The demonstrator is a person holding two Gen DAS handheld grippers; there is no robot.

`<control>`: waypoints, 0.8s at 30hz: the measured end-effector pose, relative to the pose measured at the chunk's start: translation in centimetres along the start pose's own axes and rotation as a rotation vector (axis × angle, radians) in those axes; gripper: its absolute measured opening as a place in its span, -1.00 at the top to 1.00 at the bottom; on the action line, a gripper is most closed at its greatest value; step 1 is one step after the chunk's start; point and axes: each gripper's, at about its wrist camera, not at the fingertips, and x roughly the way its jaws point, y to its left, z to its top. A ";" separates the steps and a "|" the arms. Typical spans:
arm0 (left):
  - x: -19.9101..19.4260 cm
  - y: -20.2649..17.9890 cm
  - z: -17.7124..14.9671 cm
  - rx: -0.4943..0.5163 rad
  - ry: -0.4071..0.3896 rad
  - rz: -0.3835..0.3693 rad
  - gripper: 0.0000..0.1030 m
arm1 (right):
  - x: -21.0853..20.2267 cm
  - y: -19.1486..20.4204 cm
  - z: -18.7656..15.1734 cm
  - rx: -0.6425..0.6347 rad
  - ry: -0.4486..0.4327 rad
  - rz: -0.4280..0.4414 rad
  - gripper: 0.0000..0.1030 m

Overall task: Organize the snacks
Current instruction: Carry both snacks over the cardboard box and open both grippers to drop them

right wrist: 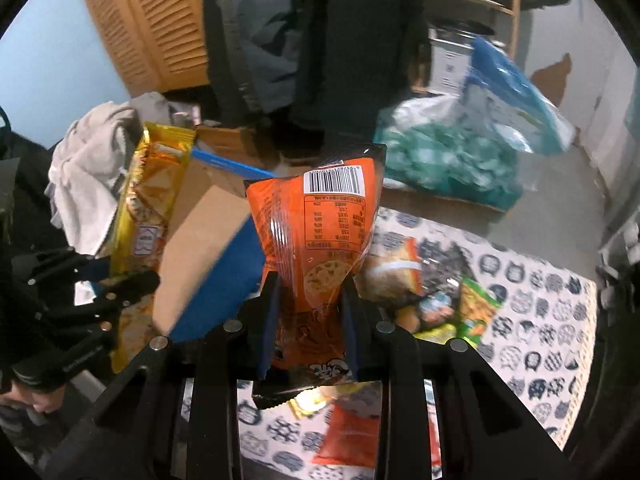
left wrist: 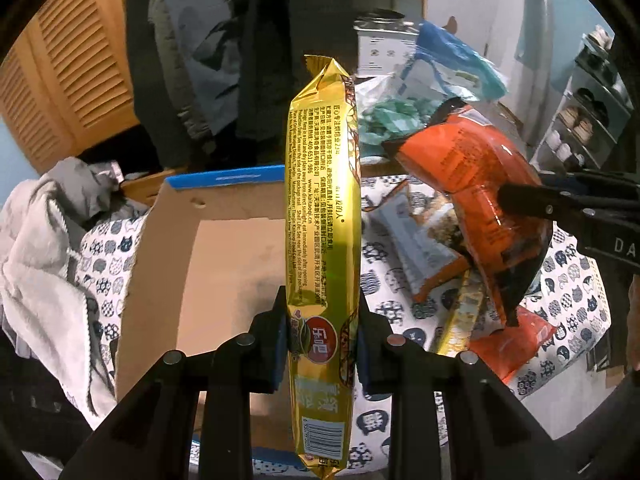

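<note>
My left gripper (left wrist: 322, 320) is shut on a long gold snack pack (left wrist: 320, 208), held upright in the air over the open cardboard box (left wrist: 224, 256) with blue edges. My right gripper (right wrist: 308, 300) is shut on an orange snack bag (right wrist: 316, 232) with a barcode at its top, lifted above the patterned cloth. In the left wrist view the orange bag (left wrist: 480, 184) hangs to the right, pinched by the right gripper (left wrist: 520, 200). In the right wrist view the gold pack (right wrist: 148, 192) and the left gripper (right wrist: 120, 280) appear at left, beside the box (right wrist: 200, 240).
Several more snack packs (right wrist: 420, 280) lie on the cat-print cloth (right wrist: 540, 300) to the right of the box. A bag of teal sweets (right wrist: 448, 160) sits behind them. Grey clothing (left wrist: 44, 240) is heaped left of the box; dark coats (left wrist: 248, 40) hang behind.
</note>
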 end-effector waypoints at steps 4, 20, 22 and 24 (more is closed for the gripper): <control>0.4 1.9 -0.4 -0.025 0.009 0.012 0.47 | 1.1 2.3 1.0 -0.028 0.013 0.035 0.49; 2.9 8.5 -1.9 -0.151 0.066 0.057 0.47 | 5.3 9.3 4.4 -0.083 0.055 0.104 0.49; 3.5 9.1 -2.2 -0.162 0.082 0.062 0.47 | 5.9 10.0 4.7 -0.090 0.063 0.109 0.49; 4.3 9.6 -2.4 -0.174 0.104 0.072 0.46 | 6.5 10.6 4.8 -0.094 0.073 0.112 0.48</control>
